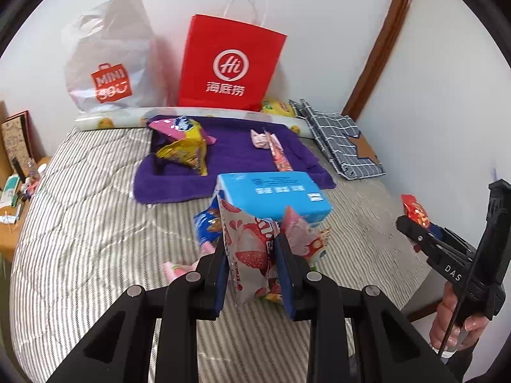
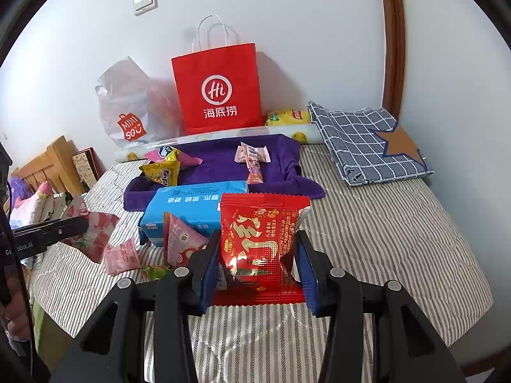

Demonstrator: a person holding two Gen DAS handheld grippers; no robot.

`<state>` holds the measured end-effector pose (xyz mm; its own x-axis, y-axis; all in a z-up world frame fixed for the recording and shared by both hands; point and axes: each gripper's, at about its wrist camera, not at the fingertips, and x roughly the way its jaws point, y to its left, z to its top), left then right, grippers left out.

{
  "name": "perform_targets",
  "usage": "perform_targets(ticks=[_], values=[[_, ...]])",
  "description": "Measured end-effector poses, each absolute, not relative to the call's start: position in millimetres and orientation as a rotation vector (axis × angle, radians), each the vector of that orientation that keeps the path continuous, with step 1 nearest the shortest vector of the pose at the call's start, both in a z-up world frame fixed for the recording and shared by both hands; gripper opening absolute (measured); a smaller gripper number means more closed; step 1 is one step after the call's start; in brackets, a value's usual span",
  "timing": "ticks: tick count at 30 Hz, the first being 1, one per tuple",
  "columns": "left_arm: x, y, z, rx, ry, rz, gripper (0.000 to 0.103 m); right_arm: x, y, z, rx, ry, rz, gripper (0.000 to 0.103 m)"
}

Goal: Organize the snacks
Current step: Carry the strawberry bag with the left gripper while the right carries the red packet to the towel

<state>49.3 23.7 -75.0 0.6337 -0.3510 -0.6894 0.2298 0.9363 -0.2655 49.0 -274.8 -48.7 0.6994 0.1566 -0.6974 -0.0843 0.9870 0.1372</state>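
Now I am gripping a strawberry snack packet (image 1: 252, 255) in my left hand-held gripper (image 1: 252, 274) and a red snack packet (image 2: 262, 242) in my right hand-held gripper (image 2: 258, 274), both just in front of the blue tissue pack (image 1: 271, 194) on the bed (image 1: 80, 223).

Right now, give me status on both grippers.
Left gripper shut on strawberry packet. Right gripper shut on red packet. Blue tissue pack ahead.

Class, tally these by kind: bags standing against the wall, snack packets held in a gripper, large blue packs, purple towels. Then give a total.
Bags against the wall: 2 (red paper bag, white Miniso plastic bag)
Snack packets held: 2 (strawberry packet in the left gripper, red packet in the right gripper)
Blue pack: 1
Purple towel: 1
Total: 6
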Motion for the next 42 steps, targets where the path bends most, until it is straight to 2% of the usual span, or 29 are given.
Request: perform_targets(ticks=[28, 42], values=[[157, -3, -46, -0.157, 0.82, -0.376, 0.026, 164, -243, -29, 0.088, 0.755, 0.246, 0.044], [216, 23, -50, -0.192, 0.827, -0.311, 0.026, 235, -248, -34, 0.066, 0.732, 0.226, 0.044]])
